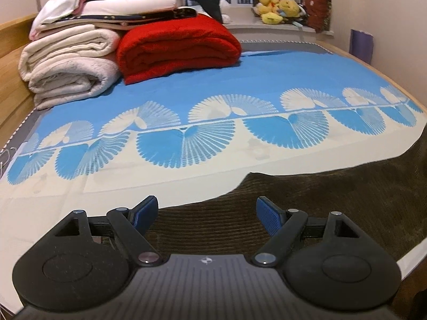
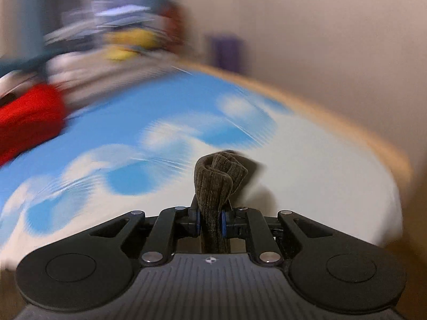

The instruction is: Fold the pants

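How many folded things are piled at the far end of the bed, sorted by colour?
Counting the thick folded bundles only; the thin layers on top are too jumbled to count.
Red blanket: 1
Cream blankets: 2
White pad: 1
Total: 4

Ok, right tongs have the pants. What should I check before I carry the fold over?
1. Right tongs shut on pants: ok, cloth bunched between the pads.
2. Left tongs open: ok, nothing between them.
3. Left tongs over pants, ready to pin: ok, not yet touching.
4. Bedsheet beyond the pants free for the fold: ok.
5. Red blanket apart from pants: ok.
6. Pants lying flat, unwrinkled: cannot tell, right view blurred.
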Tool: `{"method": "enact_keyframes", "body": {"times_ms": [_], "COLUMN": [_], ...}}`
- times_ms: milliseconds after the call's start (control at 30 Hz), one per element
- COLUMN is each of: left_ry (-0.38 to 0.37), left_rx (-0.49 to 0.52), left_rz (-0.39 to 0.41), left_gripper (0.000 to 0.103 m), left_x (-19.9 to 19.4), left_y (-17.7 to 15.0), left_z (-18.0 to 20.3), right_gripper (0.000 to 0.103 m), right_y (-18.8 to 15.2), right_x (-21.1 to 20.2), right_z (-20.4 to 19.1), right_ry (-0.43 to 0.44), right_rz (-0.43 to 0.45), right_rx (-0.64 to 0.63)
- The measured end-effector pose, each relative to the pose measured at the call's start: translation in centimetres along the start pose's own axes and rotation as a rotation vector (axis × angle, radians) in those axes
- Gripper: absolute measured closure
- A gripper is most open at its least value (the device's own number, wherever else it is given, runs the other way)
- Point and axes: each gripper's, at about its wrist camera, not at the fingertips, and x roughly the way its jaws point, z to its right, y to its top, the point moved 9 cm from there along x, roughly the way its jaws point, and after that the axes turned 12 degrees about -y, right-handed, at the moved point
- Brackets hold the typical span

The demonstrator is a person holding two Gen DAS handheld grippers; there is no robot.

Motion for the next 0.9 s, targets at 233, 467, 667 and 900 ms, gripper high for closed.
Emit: {"method": "enact_keyframes", "body": {"times_ms": [233, 467, 667, 900], "left_ry": [0.032, 0.055, 0.061, 0.059], "left_rx": [-0.048, -0.124, -0.141, -0.133], "left_rz": [-0.01, -0.041, -0.038, -0.047], "left_gripper": [0.018, 0.018, 0.018, 0.018], "left_x": [-0.7, -0.9, -1.3, -1.0], "left_y": [-0.6, -1.7, -1.6, -1.6], "left_z": [-2.6, -5.7, -6.8, -6.7], "right_gripper": [0.088, 0.062, 0.057, 0.057], "right_y": [-9.5, -25.5, -21.5, -24.2], "right_x": [-11.4, -13.5, -14.6, -12.3], "right_z": [-20.5, -28.2, -27.8, -27.8], "right_ry": [0.389, 0.715, 0.759, 0.684], "right_rz": [0.162, -0.23, -0.162, -0.196], "right_rx": [-0.417, -0.832, -0.672, -0.761]}}
